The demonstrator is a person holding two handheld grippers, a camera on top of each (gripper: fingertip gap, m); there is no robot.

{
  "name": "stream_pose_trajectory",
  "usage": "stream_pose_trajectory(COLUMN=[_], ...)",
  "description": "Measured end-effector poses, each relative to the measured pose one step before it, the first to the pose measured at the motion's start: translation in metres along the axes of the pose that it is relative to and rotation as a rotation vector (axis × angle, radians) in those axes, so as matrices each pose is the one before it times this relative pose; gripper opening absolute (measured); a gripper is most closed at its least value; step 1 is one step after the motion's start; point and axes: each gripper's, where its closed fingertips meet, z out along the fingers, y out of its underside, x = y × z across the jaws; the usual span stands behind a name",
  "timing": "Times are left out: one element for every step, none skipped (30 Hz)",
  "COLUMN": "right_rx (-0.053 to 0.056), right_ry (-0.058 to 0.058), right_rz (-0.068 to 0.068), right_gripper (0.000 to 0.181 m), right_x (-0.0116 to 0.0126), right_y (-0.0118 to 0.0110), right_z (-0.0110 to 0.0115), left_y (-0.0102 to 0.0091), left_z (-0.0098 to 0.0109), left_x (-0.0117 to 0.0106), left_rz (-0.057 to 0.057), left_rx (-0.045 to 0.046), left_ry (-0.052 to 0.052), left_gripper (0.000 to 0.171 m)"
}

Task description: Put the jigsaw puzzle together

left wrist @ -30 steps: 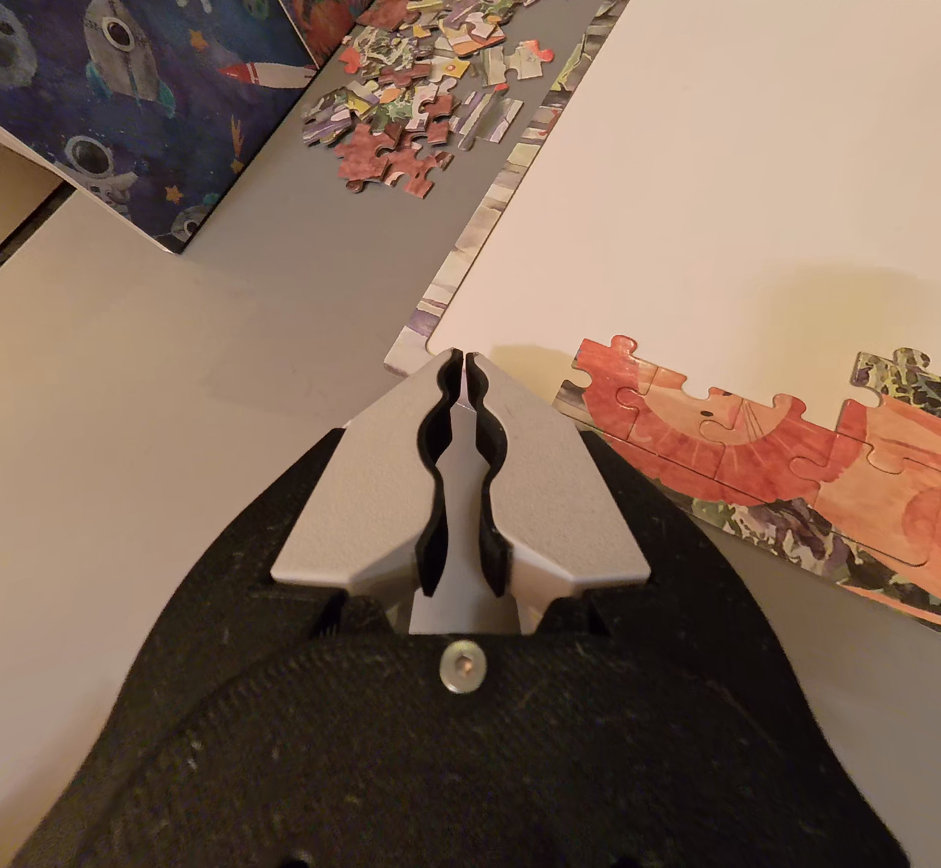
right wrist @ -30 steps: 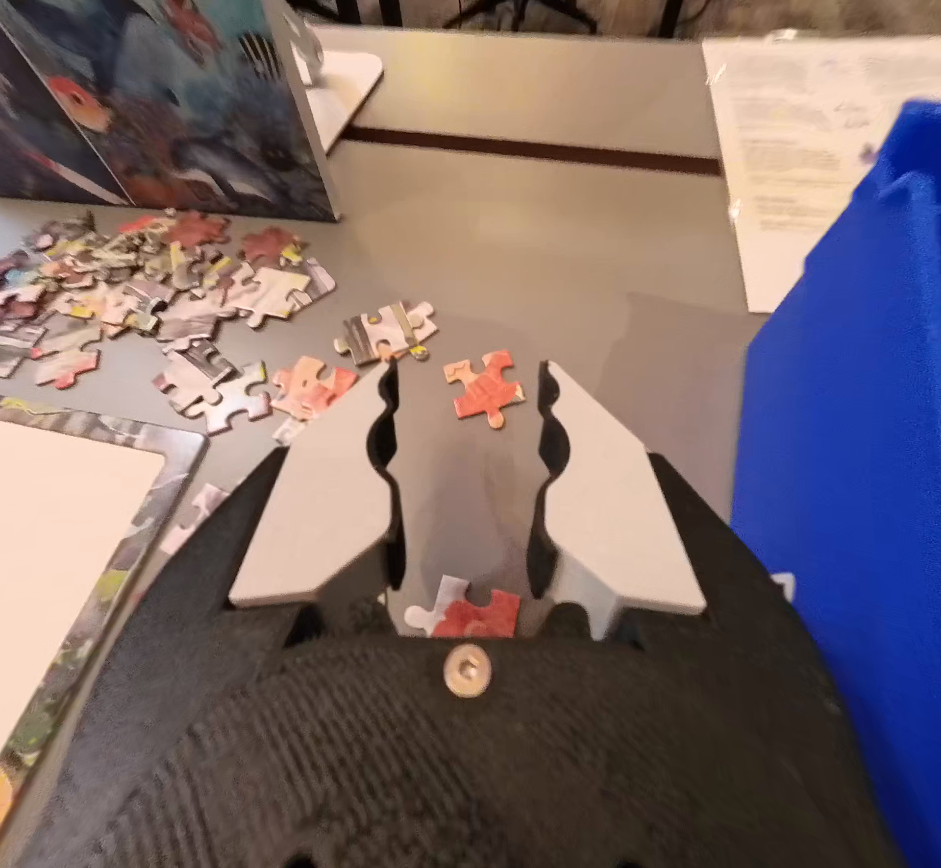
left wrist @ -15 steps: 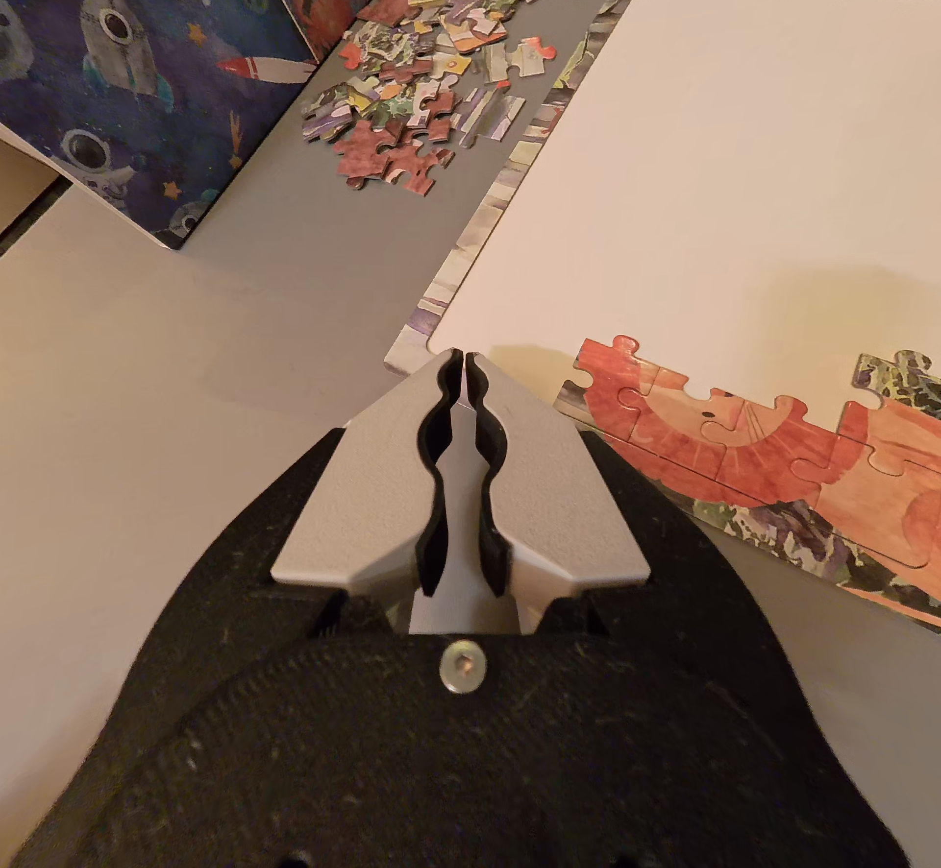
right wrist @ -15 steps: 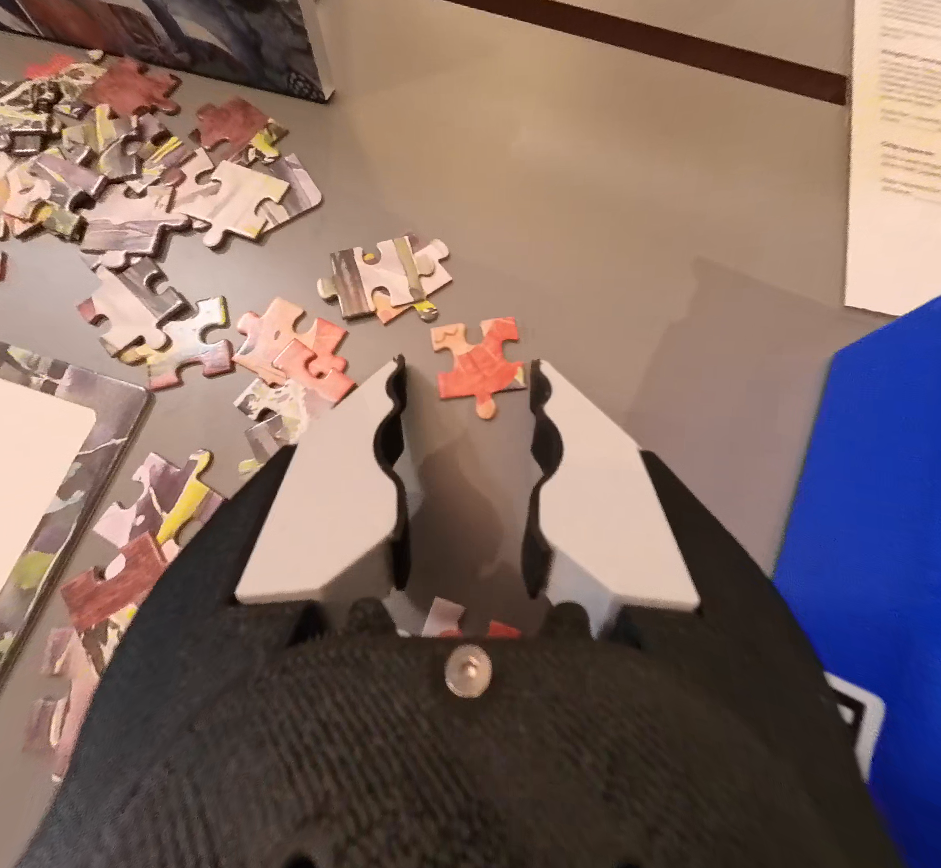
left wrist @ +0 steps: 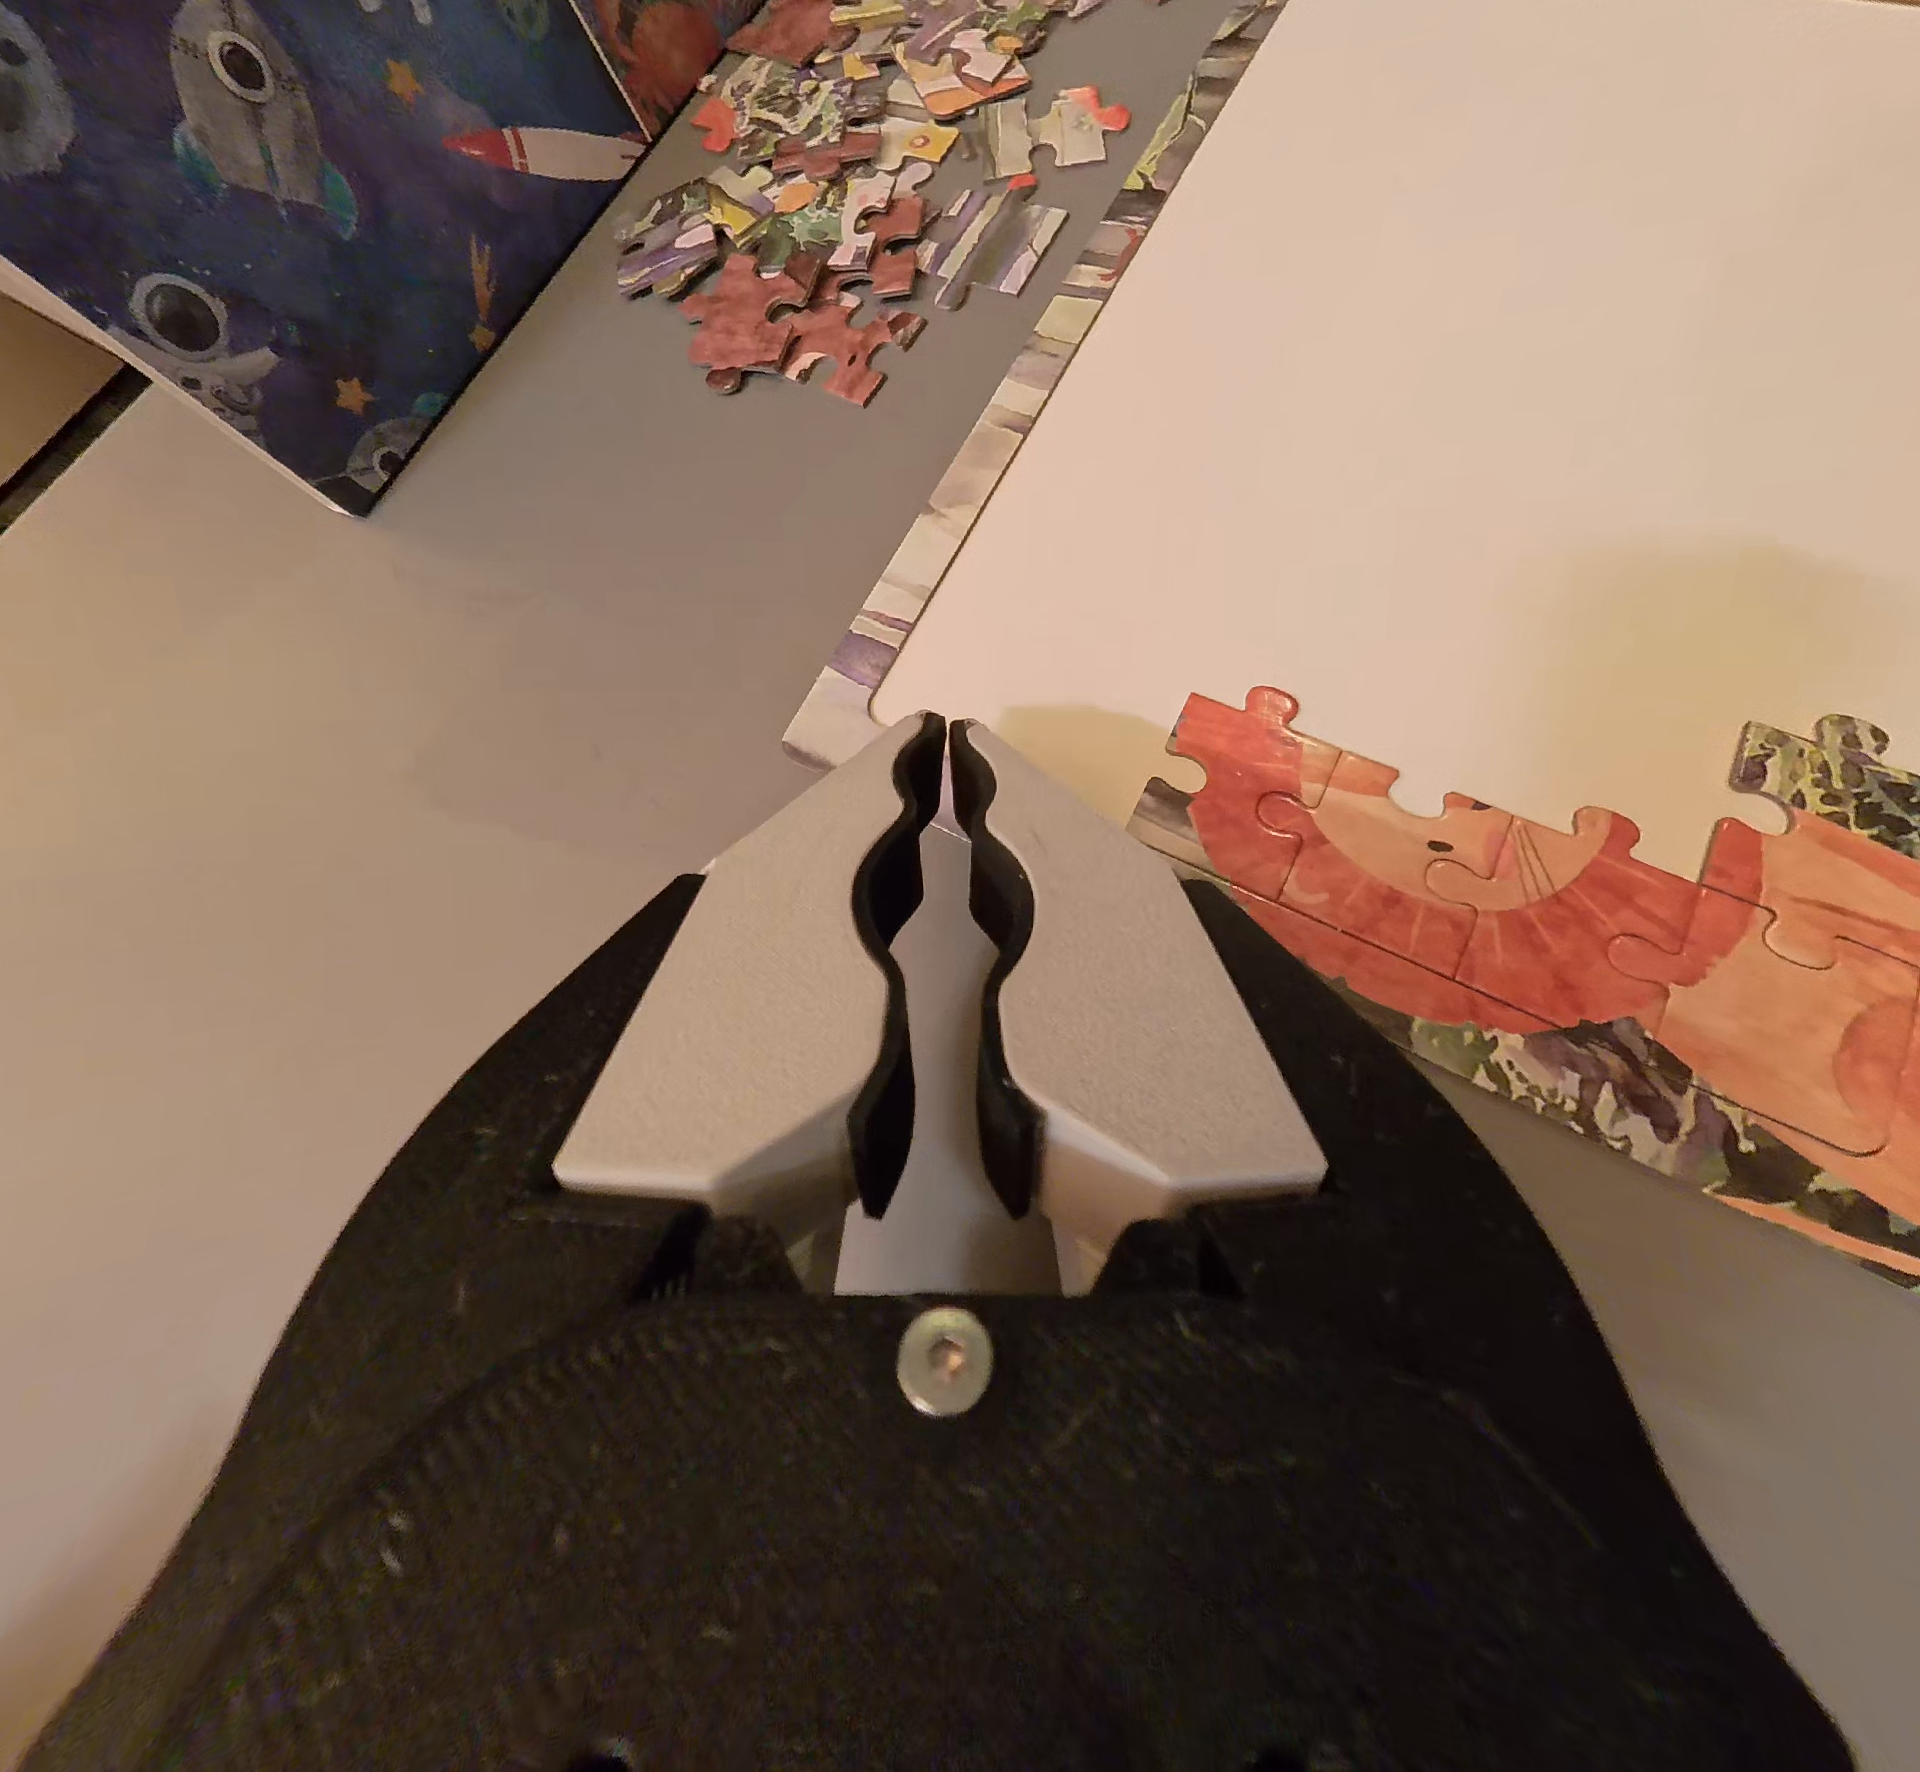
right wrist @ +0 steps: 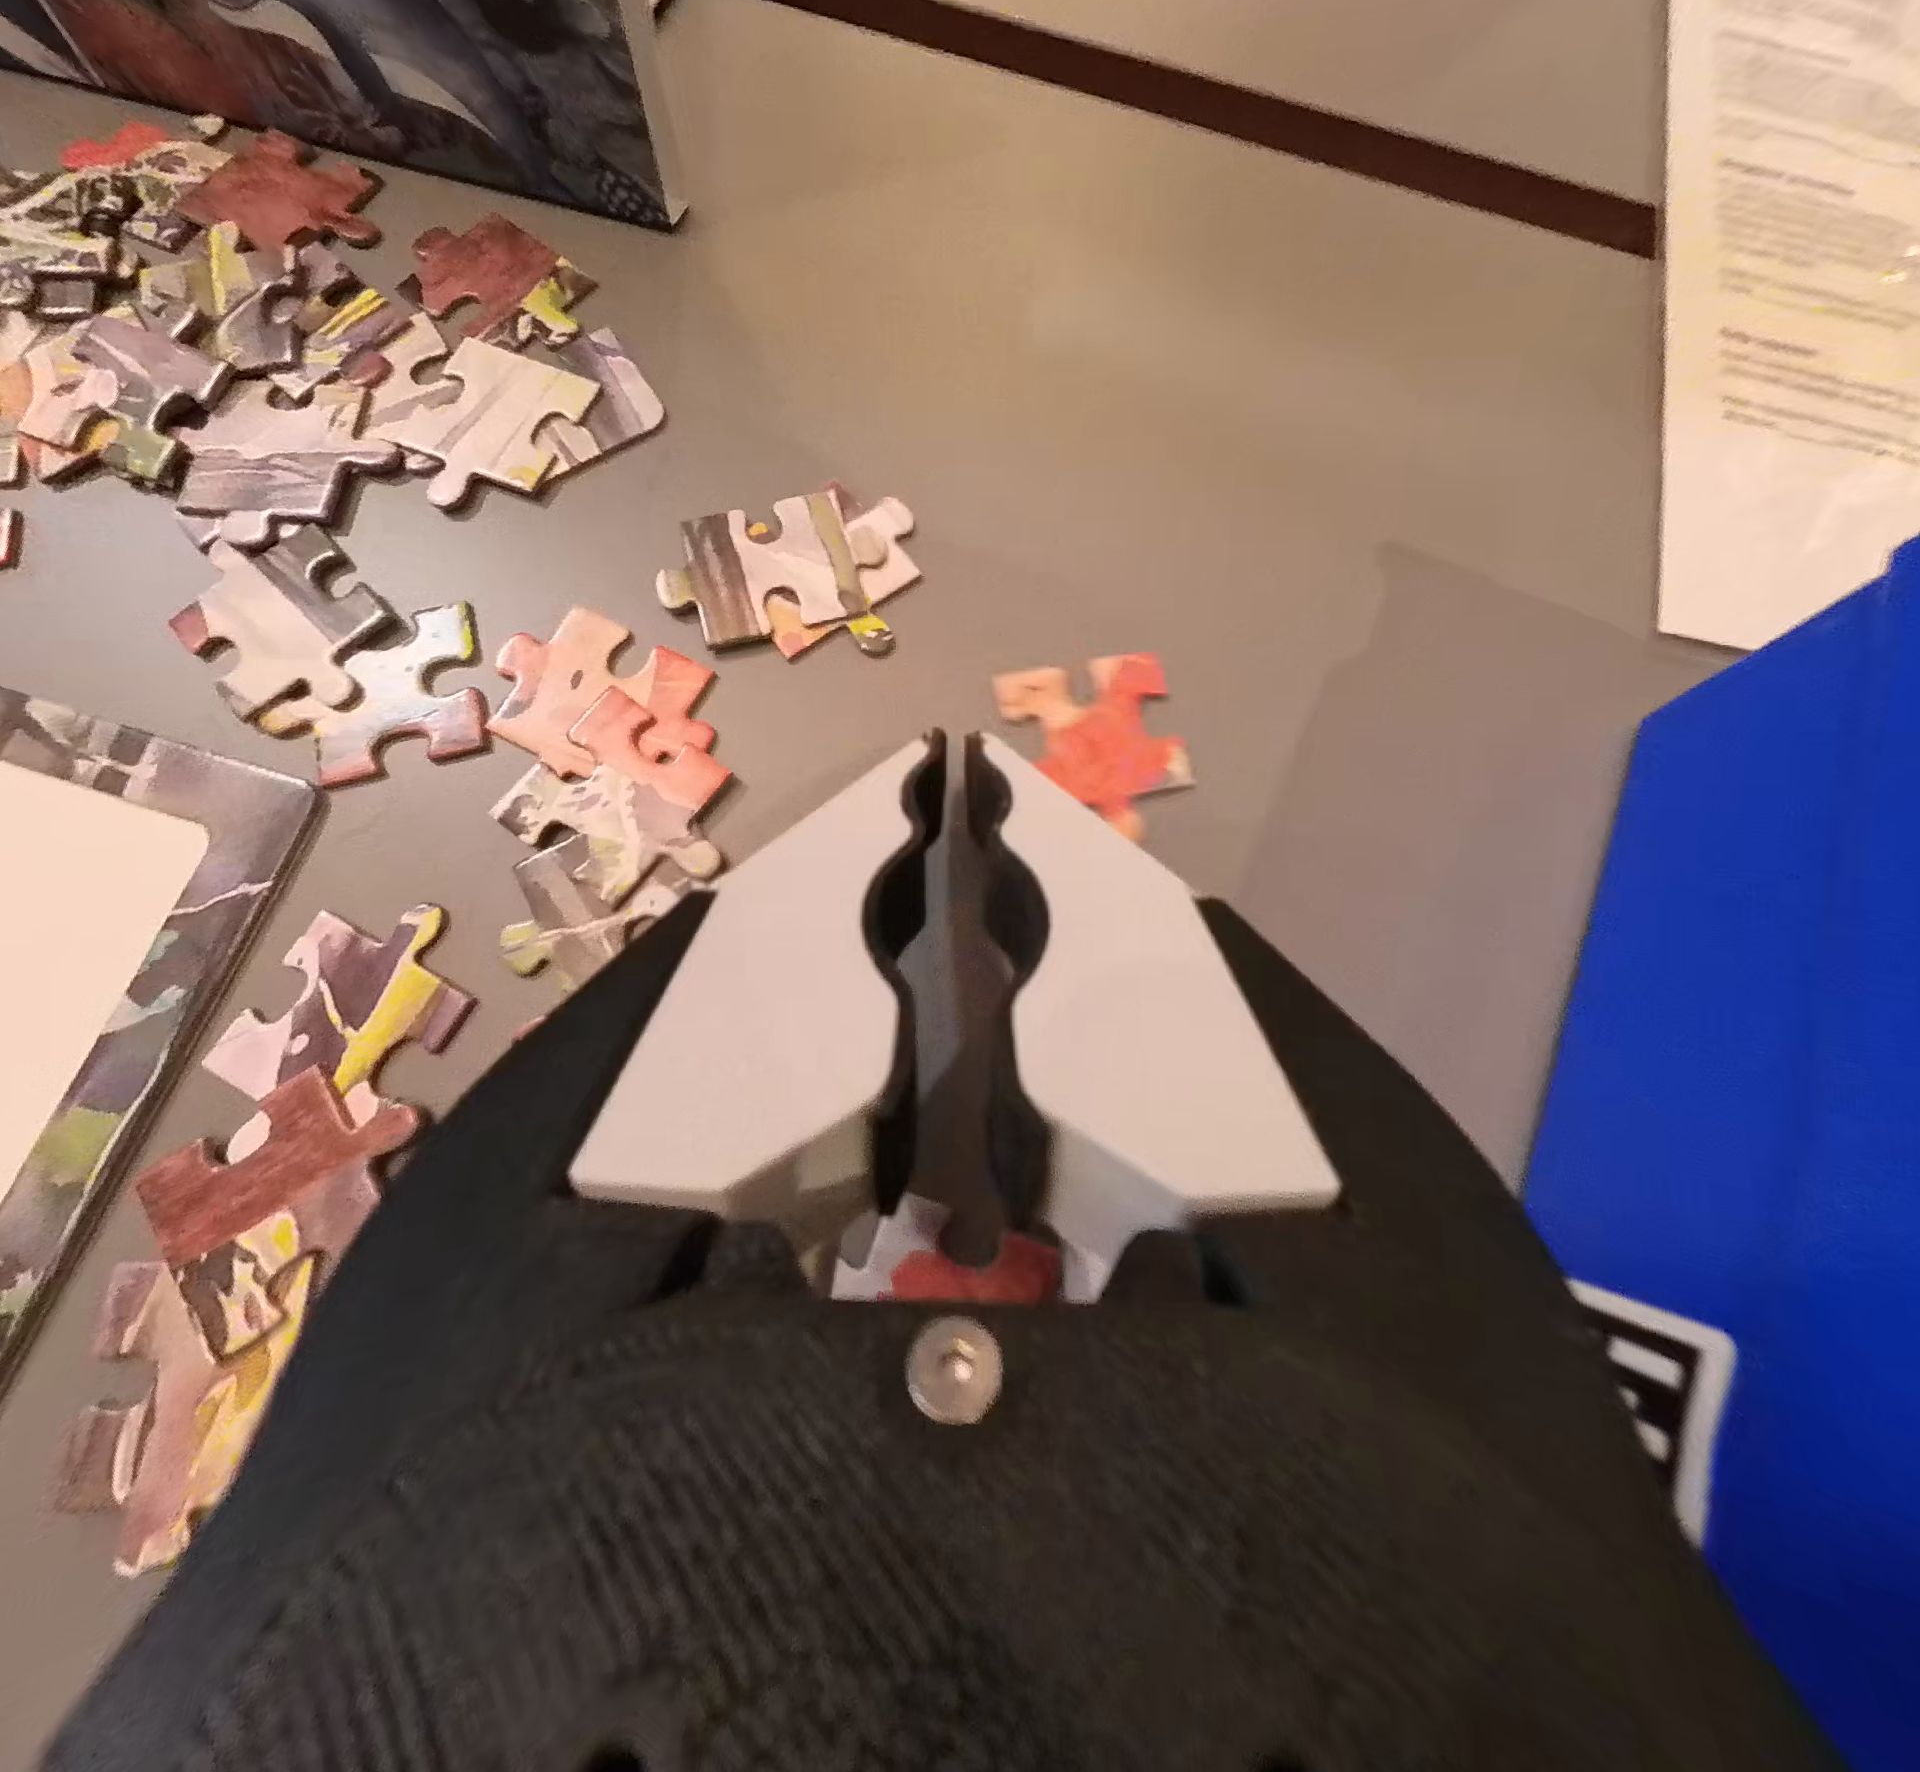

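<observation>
**Meanwhile: both grippers pressed together, red piece just past the right tips**

Over on the right wrist view, the right gripper [right wrist: 954, 737] has its fingers pressed together with nothing visible between the tips. A red and orange puzzle piece [right wrist: 1099, 737] lies flat on the grey table [right wrist: 1039, 320], just beyond and to the right of those tips, partly hidden by the right finger. Whether the finger touches it cannot be told. To the left of the gripper lie loose puzzle pieces [right wrist: 343, 496], some overlapping, and among them a pink pair [right wrist: 613, 714] sits near the left finger. A corner of the puzzle tray [right wrist: 239, 881] shows at the left edge. A blue box [right wrist: 1745, 1047] stands close on the right, a printed sheet [right wrist: 1797, 247] beyond it.

On the left wrist view, the left gripper [left wrist: 937, 723] is likewise closed and empty, its tips over the near left corner of the puzzle tray [left wrist: 997, 434]. Joined pieces showing an orange lion [left wrist: 1507, 922] run along the tray's near edge, to the right of the gripper. A heap of loose pieces [left wrist: 862, 164] lies well beyond the tips, left of the tray, beside a space-themed box [left wrist: 270, 122]
</observation>
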Motion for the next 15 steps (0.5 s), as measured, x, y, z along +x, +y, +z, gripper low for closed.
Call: stream_pose_trajectory(right_rx=[0.0126,0.0058,0.001,0.0036,0.009,0.0142,0.0163,0.0144,0.0082,-0.0041,-0.0168,-0.0176,-0.0132,-0.0116,-0.0069], right_ry=[0.0121,0.0068,0.0045,0.0085,0.0139,0.0192,0.0247,0.027,0.0281,0.0261,0.0197,0.0128,0.0095,0.0009,-0.0076], right_rz=[-0.0064,-0.0049,-0.0058,-0.0074,-0.007,-0.0045,-0.0007,0.0024,0.0064,0.0136,0.022,0.0264,0.0271,0.0241,0.0173], right_gripper=[0.004,0.012,0.012,0.013,0.014,0.015,0.018,0.022,0.027,0.031,0.034,0.04,0.045,0.049,0.05], right_x=[0.00051,-0.00044,-0.00073,-0.00034,0.00073,0.00201,0.00366,0.00476,0.00553,0.00584,0.00532,0.00435,0.00361,0.002,0.00063], right_y=[-0.00278,-0.00212,-0.00132,-0.0012,-0.00172,-0.00218,-0.00245,-0.00195,-0.00084,0.00161,0.00388,0.00424,0.00368,0.00333,0.002], right_z=[-0.00237,-0.00223,-0.00197,-0.0018,-0.00189,-0.00187,-0.00181,-0.00146,-0.00082,0.00024,0.00137,0.00217,0.00271,0.00288,0.00318], left_y=[-0.00019,-0.00001,0.00007,0.00003,0.00011,0.0001,-0.00001,-0.00009,0.00007,0.00004,0.00013,0.00017,0.00011,-0.00002,0.00001], left_z=[-0.00023,-0.00001,-0.0001,0.00001,0.00011,0.00005,-0.00004,-0.00014,0.00006,0.00005,0.00015,0.00006,0.00007,0.00005,-0.00003], left_x=[0.00002,-0.00005,0.00004,0.00004,0.00002,0.00003,0.00004,0.00012,0.00003,0.00001,-0.00006,-0.00006,0.00008,-0.00006,-0.00004], left_rz=[-0.0011,-0.0009,0.0002,0.0003,-0.0001,0.0003,0.0003,0.0003,0.0,-0.0002,-0.0002,-0.0002,-0.0001,-0.0002,-0.0003], left_rx=[0.00167,0.00065,0.00011,-0.00058,-0.00087,-0.00019,0.00031,0.00052,0.00004,-0.0009,-0.00116,-0.00085,-0.00063,-0.00009,0.0003], left_ry=[0.0006,0.0006,0.0003,0.0,0.0,0.0002,-0.0001,0.0,0.0001,0.0001,0.0001,-0.0001,0.0,0.0001,0.0], left_gripper=[0.0,0.0,0.0,0.0,0.0,0.0,0.0,0.0,0.0,0.0,0.0,0.0,0.0,0.0,0.0])
